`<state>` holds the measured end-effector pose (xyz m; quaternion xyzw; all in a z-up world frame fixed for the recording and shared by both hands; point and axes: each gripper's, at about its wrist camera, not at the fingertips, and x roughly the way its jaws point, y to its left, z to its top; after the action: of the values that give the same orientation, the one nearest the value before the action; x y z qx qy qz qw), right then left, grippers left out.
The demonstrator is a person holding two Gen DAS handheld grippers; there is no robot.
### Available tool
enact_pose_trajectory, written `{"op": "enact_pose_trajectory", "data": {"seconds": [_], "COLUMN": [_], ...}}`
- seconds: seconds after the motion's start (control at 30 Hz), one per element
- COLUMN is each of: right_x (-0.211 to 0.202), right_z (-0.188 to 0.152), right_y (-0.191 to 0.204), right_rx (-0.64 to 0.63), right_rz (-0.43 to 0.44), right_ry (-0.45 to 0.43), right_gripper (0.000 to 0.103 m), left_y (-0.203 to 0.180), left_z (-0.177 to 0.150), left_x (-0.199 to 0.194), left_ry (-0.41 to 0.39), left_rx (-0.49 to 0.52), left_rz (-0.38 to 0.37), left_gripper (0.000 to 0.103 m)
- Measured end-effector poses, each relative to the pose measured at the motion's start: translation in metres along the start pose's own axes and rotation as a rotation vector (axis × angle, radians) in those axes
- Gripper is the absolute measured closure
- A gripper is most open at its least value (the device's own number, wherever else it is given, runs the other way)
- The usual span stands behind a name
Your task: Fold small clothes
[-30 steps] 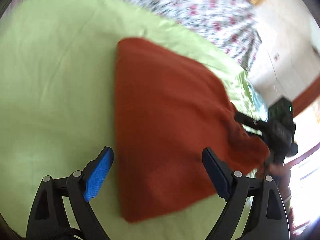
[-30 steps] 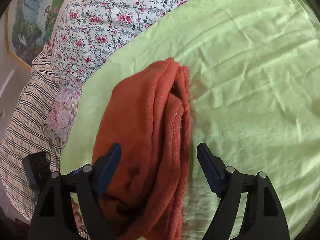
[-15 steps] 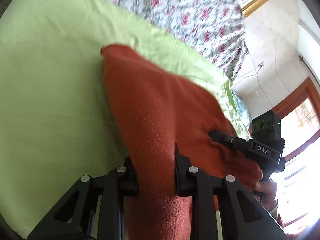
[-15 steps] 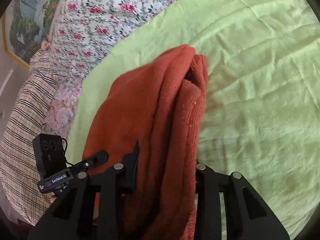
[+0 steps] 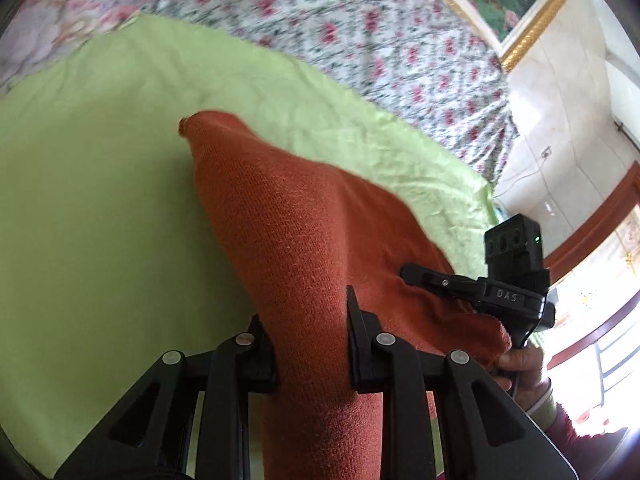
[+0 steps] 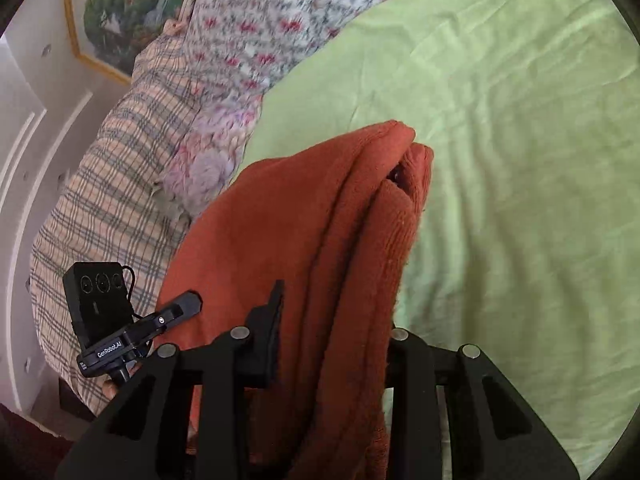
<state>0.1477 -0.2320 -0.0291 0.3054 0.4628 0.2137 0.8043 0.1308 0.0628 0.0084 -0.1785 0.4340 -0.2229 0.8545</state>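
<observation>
Rust-orange knitted garment [image 5: 304, 240], folded into several layers, lies over a light green sheet [image 5: 100, 200] on a bed, its near end gathered up into both grippers while its far corner rests on the sheet. The left gripper [image 5: 312, 344] points forward and downward, its two black fingers [image 5: 360, 344] clamped together on one bunched edge of the cloth. The right gripper [image 6: 332, 344] is pitched down in much the same way, its jaws pinched on the thick stacked folds of the other edge, with the layered hems showing beyond them. From the left wrist view, the right gripper's body stands at the right with a hand [image 5: 524, 364] wrapped round its handle below. A floral cover [image 6: 280, 20] and a checked cloth [image 6: 112, 184] lie beyond the sheet.
</observation>
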Motion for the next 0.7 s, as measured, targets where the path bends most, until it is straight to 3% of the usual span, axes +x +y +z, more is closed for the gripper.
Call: {"op": "enact_pose_trajectory", "data": {"seconds": [0.07,0.13,0.27,0.37,0.47,0.5,0.57,0.67,0.7], "right_x": [0.013,0.02,0.015,-0.008,-0.027,-0.028,-0.018,0.012,0.023], "right_z": [-0.007,-0.013,-0.016,-0.01,0.008,0.015,0.034,0.055,0.06], "right_y": [0.004,0.005,0.0,0.0,0.0,-0.001,-0.003,-0.009,-0.012], "right_rx": [-0.016,-0.029,-0.021,-0.033,-0.024,-0.019,0.011,0.052,0.068], "right_rz": [-0.017,-0.055,-0.129,-0.204,-0.236,-0.236,-0.202,-0.2,-0.192], "right_ry": [0.031,0.049,0.075,0.014,-0.074,-0.091,-0.08,-0.035,-0.01], "right_gripper": [0.071,0.068,0.043,0.037,0.037,0.043,0.058,0.061,0.068], "left_y": [0.013,0.021,0.035,0.053,0.068,0.073,0.085,0.101,0.101], "left_z": [-0.01,-0.017,-0.011,0.005,0.027,0.034,0.047,0.066,0.072], "left_x": [0.007,0.012,0.008,0.004,0.012,0.018,0.033,0.056,0.059], "left_ry": [0.031,0.046,0.034,0.002,-0.008,0.001,0.03,0.07,0.069], "left_rx": [-0.023,-0.034,-0.085,-0.139,-0.176,-0.191,-0.247,-0.32,-0.322], "left_rz": [-0.001,0.005,-0.026,-0.061,-0.055,-0.057,-0.095,-0.127,-0.121], "left_gripper": [0.077,0.069,0.039,0.036,0.034,0.032,0.03,0.029,0.029]}}
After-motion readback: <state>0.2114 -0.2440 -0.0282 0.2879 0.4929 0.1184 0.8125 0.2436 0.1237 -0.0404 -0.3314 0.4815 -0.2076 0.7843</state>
